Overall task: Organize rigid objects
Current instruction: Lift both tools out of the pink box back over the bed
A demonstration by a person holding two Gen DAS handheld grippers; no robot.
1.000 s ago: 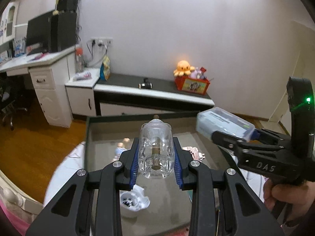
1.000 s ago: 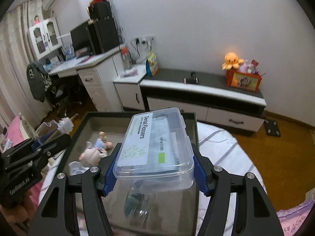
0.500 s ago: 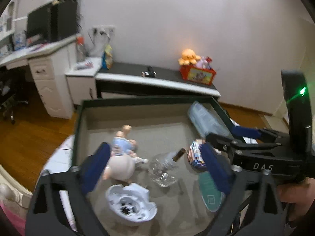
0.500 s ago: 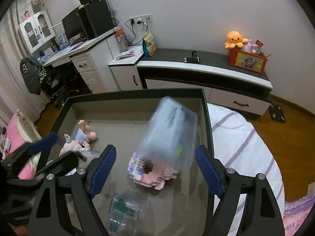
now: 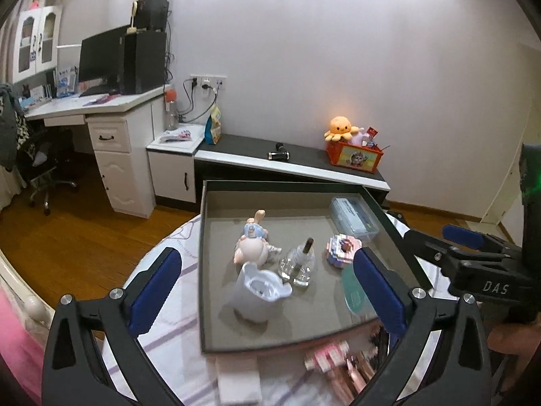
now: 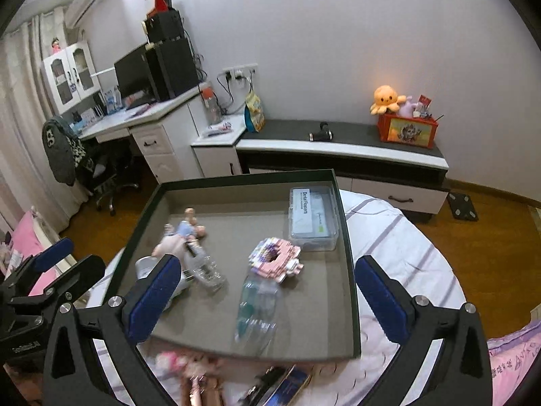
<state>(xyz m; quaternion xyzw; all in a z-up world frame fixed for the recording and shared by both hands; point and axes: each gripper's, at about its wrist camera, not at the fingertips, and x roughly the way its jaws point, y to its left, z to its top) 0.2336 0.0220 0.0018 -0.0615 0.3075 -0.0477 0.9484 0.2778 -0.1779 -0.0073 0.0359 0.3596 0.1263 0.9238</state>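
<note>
Both loads have left the grippers since a second ago: the small glass bottle (image 5: 299, 264) now lies near the centre of the dark tray (image 5: 202, 270), and the clear dental-flosser box (image 6: 312, 218) sits at the tray's 1 o'clock corner. Their jaws have just been opening; the left gripper (image 5: 267, 289) and right gripper (image 6: 267, 299) hang released, nothing between them. Also inside: a doll (image 5: 252, 242) at 10 o'clock, a white cup (image 5: 260, 287), a pink block piece (image 6: 277, 258), a clear greenish container (image 6: 257, 308).
</note>
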